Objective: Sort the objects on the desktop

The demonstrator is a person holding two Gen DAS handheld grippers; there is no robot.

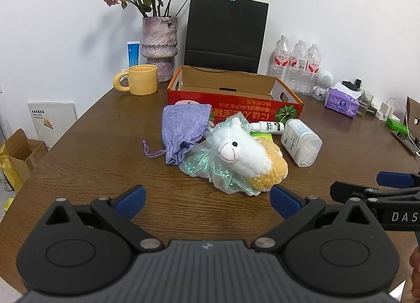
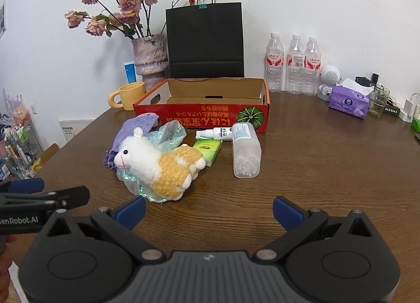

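A white and yellow plush alpaca (image 1: 246, 156) (image 2: 160, 166) lies on a crinkly green plastic bag (image 1: 210, 169) (image 2: 168, 135) mid-table. A purple knit pouch (image 1: 183, 129) (image 2: 134, 129) lies left of it. A white spray bottle (image 1: 267, 126) (image 2: 214, 133), a green packet (image 2: 207, 148) and a clear cotton swab box (image 1: 302, 142) (image 2: 245, 150) lie to the right. An open red cardboard box (image 1: 236, 98) (image 2: 210, 108) stands behind them. My left gripper (image 1: 207, 199) and right gripper (image 2: 208, 209) are open, empty, short of the pile.
At the back stand a yellow mug (image 1: 139, 79), a vase of dried roses (image 1: 158, 45), a black paper bag (image 1: 225, 32), three water bottles (image 2: 294, 64) and a purple tissue pack (image 2: 349, 100). Chargers and small items sit at the far right.
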